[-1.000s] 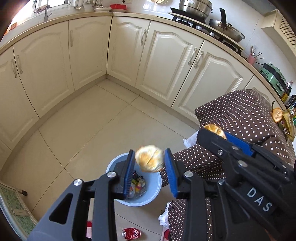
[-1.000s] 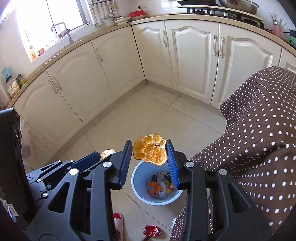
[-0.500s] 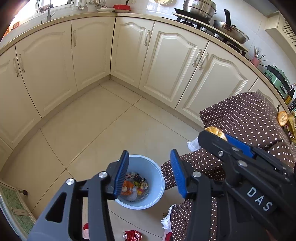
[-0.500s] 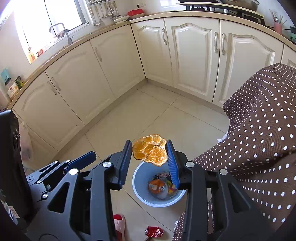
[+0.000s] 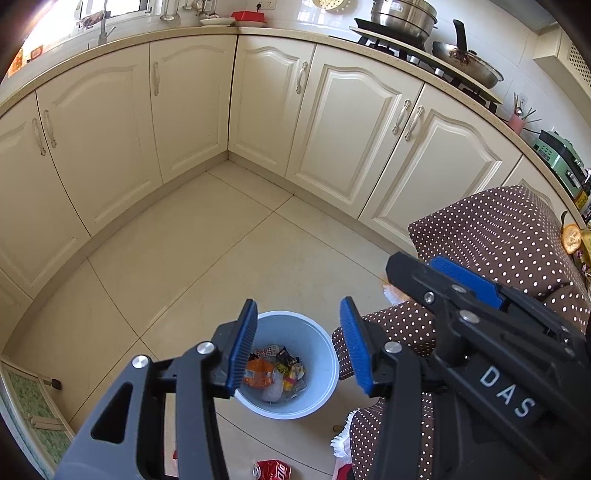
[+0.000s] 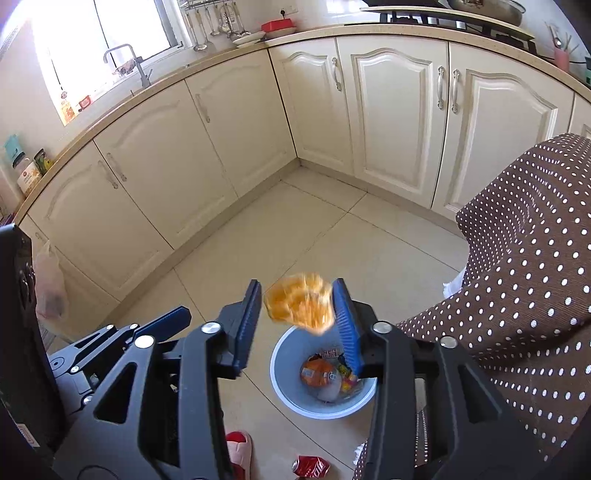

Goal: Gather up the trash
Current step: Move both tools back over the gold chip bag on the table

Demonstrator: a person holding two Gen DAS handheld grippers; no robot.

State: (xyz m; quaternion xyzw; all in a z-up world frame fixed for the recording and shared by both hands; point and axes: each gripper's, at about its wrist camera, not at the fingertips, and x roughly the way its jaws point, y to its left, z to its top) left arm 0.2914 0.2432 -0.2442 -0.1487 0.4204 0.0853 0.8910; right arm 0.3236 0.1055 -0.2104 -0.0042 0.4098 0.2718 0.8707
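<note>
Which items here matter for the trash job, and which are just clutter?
Job: orange peel, loose between the jaws of the right gripper, which have just been opening; blue bin below it; red can on the floor, likely next; left gripper, open and empty.
Lying about: slipper, pan, pot, spotted cloth.

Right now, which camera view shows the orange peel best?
The right wrist view: the orange peel fills the gap in the right gripper, blurred, above the bin; the jaws have just been opening. The left wrist view shows nothing of this peel, only that gripper from the side.
</note>
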